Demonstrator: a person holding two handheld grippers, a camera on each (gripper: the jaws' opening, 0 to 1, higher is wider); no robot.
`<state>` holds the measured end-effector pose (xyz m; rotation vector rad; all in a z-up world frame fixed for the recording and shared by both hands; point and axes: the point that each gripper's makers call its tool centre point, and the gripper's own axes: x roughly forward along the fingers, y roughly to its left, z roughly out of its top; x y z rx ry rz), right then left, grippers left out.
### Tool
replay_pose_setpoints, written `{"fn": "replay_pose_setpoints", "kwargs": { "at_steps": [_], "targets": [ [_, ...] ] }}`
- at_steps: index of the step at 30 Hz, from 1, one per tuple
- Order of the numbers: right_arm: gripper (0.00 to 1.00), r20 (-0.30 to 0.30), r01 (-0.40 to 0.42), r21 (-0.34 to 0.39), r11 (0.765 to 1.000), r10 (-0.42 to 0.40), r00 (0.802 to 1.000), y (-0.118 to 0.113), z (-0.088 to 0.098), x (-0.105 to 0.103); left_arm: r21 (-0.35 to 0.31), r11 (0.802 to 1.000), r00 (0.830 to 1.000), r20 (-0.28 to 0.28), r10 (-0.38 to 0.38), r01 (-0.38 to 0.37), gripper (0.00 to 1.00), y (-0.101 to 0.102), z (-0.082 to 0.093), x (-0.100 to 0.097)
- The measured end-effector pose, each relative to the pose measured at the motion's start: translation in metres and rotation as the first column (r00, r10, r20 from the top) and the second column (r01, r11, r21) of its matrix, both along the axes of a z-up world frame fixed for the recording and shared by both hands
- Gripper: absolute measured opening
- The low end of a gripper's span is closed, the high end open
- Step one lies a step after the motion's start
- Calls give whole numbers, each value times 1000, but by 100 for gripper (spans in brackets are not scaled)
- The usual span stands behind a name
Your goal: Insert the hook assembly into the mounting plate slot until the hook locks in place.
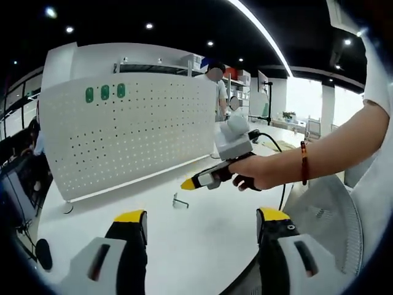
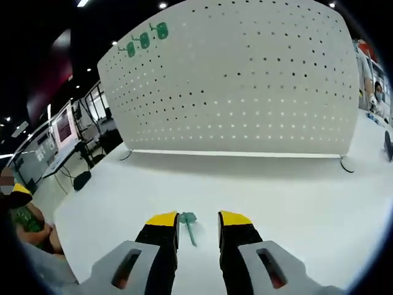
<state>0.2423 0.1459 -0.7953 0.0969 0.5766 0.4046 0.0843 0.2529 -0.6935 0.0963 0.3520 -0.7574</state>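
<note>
The hook assembly point(image 2: 188, 224), a small green piece with a thin stem, lies flat on the white tabletop point(image 2: 288, 184) in the right gripper view. It sits at about 6 o'clock, between the yellow tips of the right tongs point(image 2: 198, 220) and nearer the left-hand tip; whether it touches that tip cannot be told. These tongs stand apart, clamped on nothing. Past them, from 10 to 2 o'clock, the white perforated mounting plate point(image 2: 245, 86) stands upright on thin wire feet, with three green hooks point(image 2: 145, 39) already hanging near its top corner at 11 o'clock.

In the left gripper view a small metal hook point(image 1: 180, 201) rests on the tabletop near centre. Just beyond it, at 3 o'clock, a person's hand point(image 1: 258, 172) wearing a red bracelet holds the right tongs. The left tongs point(image 1: 201, 216) rise at 6 o'clock, tips well apart and holding nothing. The mounting plate stands at 9 to 12 o'clock. A person point(image 1: 218, 86) stands behind it at 12 o'clock.
</note>
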Motion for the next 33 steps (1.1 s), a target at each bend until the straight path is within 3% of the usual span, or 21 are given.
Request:
{"fn": "replay_pose_setpoints", "kwargs": {
  "at_steps": [10,33],
  "targets": [
    [23,-50,-32,-21,999,31,998,6,-21,-12,-31,999,1000,-6,5,-5,75,1,1,2],
    [20,-105,-64,-57,996,58,993,16,-48,-13,-5,1000,999,-34,4,-4,74,7,-10,5]
  ]
}}
